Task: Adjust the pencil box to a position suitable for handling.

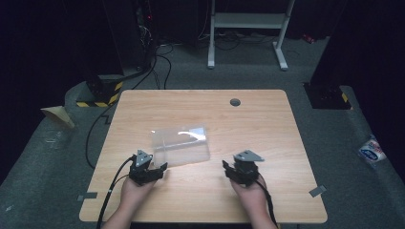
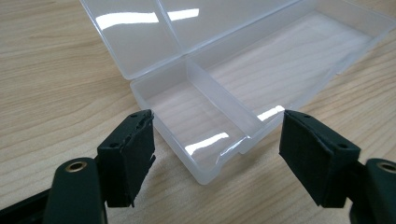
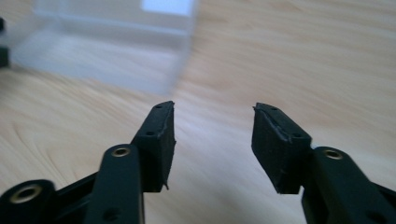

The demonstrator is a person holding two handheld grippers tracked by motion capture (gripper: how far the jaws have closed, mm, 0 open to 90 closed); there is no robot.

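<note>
Clear plastic box [image 2: 243,88] between open left tool [image 2: 217,154], untouched

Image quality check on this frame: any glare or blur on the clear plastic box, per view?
High view: dark room, lit table, white glare streak on the clear plastic box. Left gripper view: sharp, bright reflections on the open lid and near compartment wall, box corner between the open jaws of the left gripper. Right gripper view: motion blur smears box and wood grain; right gripper jaws crisp.
</note>
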